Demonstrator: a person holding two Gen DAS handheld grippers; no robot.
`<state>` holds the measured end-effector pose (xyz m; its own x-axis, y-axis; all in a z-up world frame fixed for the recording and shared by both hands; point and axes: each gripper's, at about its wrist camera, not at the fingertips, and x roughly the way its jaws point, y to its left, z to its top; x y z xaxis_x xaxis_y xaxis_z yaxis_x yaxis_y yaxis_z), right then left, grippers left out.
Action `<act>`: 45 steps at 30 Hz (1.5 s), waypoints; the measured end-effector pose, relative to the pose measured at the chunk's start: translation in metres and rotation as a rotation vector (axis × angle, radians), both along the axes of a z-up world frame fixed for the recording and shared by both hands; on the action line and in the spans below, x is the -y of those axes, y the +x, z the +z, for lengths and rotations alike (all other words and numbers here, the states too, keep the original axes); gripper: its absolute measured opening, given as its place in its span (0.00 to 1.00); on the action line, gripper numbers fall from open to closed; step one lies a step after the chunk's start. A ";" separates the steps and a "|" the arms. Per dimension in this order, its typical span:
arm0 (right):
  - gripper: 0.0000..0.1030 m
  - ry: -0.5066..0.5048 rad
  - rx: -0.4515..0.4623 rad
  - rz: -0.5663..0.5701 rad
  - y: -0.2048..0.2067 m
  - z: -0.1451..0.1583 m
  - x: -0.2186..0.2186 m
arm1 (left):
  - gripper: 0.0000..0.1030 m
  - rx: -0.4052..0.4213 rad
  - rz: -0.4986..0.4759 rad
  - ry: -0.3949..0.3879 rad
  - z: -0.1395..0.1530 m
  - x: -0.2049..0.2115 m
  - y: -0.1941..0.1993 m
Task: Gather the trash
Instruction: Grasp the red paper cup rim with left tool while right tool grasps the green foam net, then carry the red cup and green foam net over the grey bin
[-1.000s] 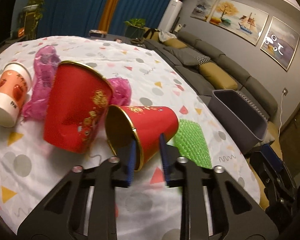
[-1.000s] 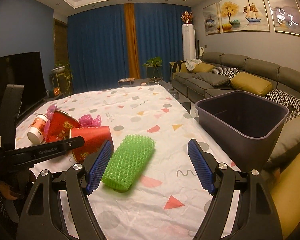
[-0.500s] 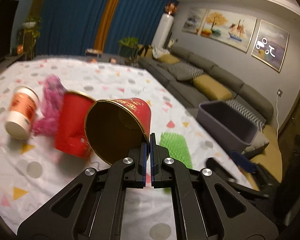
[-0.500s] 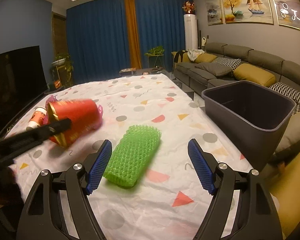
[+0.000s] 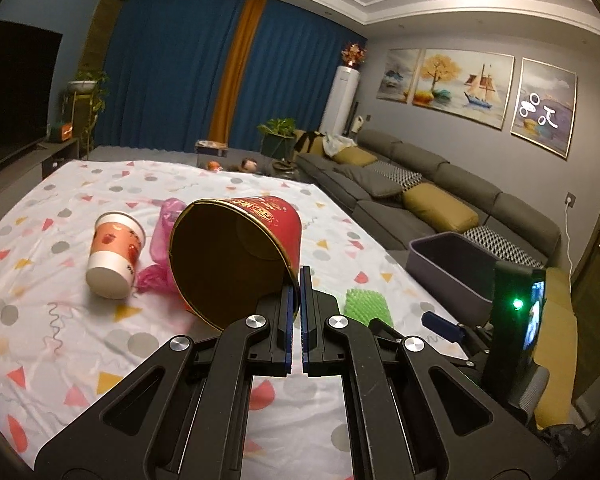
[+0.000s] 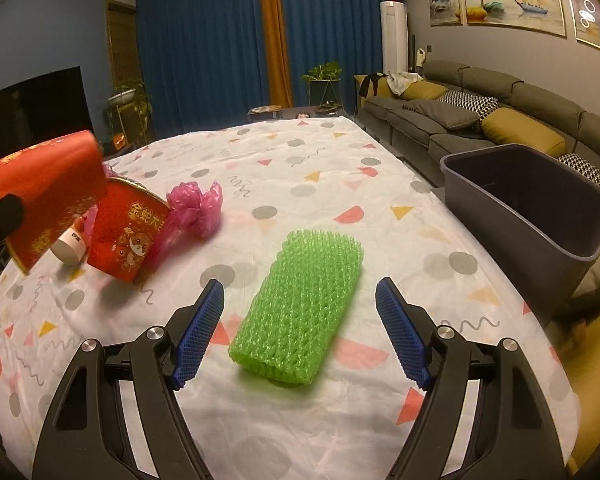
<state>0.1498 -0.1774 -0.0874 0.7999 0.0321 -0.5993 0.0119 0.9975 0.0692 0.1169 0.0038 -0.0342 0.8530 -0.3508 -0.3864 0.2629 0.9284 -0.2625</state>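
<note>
1. My left gripper [image 5: 296, 300] is pinched tight on the rim wall of a red paper cup [image 5: 240, 256]. The cup hangs clear of the table [image 5: 60, 360] on its left side, mouth turned back toward me.
2. That cup looks light and thin-walled. I judge that the rim grip will hold, but a harder squeeze would crease the paper, and a fast swing could make it pivot in the pads.
3. My right gripper [image 6: 300, 332] stands wide, holding nothing, its jaws either side of the green foam net sleeve [image 6: 300, 304] near the table's near edge.
4. The sleeve looks soft, springy and almost weightless. I would close across its short width at the middle; it will squash, so the pads must close far in.
5. The grey bin [image 6: 532, 216] sits just off the right edge, open-topped, near both loads.
6. Left of centre remain a second red cup [image 6: 128, 232], a white-and-orange cup [image 5: 114, 256] on its side, and a crumpled pink bag [image 6: 198, 208]. The bag is limp; I would grab its bunched part.
</note>
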 end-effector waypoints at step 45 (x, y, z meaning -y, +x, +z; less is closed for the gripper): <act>0.16 0.091 -0.059 0.037 -0.001 0.002 0.017 | 0.02 -0.005 -0.010 -0.005 0.006 0.002 -0.009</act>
<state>0.1490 -0.1946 -0.0856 0.7604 0.1180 -0.6387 -0.0185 0.9869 0.1603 0.1083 0.0018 -0.0284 0.8477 -0.3612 -0.3884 0.2706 0.9244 -0.2689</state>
